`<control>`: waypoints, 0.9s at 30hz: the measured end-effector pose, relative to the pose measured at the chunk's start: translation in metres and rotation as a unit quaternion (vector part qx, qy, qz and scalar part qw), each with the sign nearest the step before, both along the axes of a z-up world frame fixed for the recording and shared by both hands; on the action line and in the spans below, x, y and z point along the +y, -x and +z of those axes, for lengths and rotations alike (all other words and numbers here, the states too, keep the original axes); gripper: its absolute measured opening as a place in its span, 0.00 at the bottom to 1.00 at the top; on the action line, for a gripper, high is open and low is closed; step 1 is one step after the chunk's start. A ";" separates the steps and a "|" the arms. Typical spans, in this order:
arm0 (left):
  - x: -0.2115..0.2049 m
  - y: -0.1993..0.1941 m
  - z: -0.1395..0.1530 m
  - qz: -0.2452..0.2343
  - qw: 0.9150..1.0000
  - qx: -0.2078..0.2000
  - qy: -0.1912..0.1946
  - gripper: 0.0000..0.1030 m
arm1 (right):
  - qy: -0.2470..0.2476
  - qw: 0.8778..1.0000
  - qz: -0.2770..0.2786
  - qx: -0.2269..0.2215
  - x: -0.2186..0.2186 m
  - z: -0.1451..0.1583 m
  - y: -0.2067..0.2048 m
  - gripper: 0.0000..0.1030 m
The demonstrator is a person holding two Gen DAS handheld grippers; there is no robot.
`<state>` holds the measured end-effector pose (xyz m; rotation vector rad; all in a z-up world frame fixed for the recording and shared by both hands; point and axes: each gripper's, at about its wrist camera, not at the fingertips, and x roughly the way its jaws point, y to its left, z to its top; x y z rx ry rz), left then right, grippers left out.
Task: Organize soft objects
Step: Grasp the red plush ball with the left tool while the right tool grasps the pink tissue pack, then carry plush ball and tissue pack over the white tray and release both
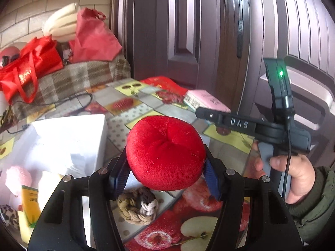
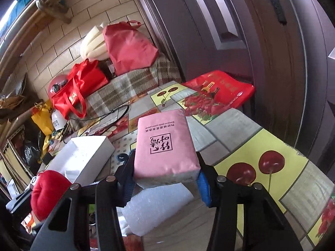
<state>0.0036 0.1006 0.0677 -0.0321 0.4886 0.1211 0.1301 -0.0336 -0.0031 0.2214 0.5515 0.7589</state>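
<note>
My left gripper [image 1: 166, 175] is shut on a red plush ball [image 1: 165, 152] and holds it above the fruit-patterned table. The ball also shows in the right wrist view [image 2: 49, 192] at the lower left. My right gripper [image 2: 165, 179] is shut on a pink tissue pack [image 2: 165, 146], lifted above the table. In the left wrist view the right gripper [image 1: 209, 115] is at the right with the pink pack [image 1: 206, 101] in it. A white box [image 1: 71, 140] stands open at the left, holding a pink soft thing [image 1: 17, 179] and a yellow pack [image 1: 31, 202]. A braided rope ring [image 1: 137, 206] lies under the ball.
A white foam sheet [image 2: 155, 207] lies under the right gripper. A dark door [image 1: 209, 31] stands behind the table. Red bags [image 2: 79, 87] and a white bundle [image 2: 94, 44] sit on a plaid-covered surface at the back left. A flat red bag [image 2: 222, 90] lies at the far table edge.
</note>
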 end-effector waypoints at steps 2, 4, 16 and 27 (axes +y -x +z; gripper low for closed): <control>0.001 0.004 0.005 0.005 1.000 -0.012 -0.002 0.60 | -0.002 1.000 0.000 -0.002 0.001 0.000 0.001 0.49; 0.002 0.009 0.010 0.012 1.000 -0.025 -0.005 0.60 | -0.005 1.000 0.000 -0.006 0.001 0.001 0.003 0.49; 0.057 0.063 0.073 0.101 0.986 -0.129 -0.010 0.61 | -0.095 0.992 0.026 -0.079 0.002 0.056 0.047 0.49; 0.118 0.127 0.111 0.197 0.962 -0.189 0.020 0.61 | -0.242 0.938 0.146 -0.201 0.044 0.183 0.145 0.49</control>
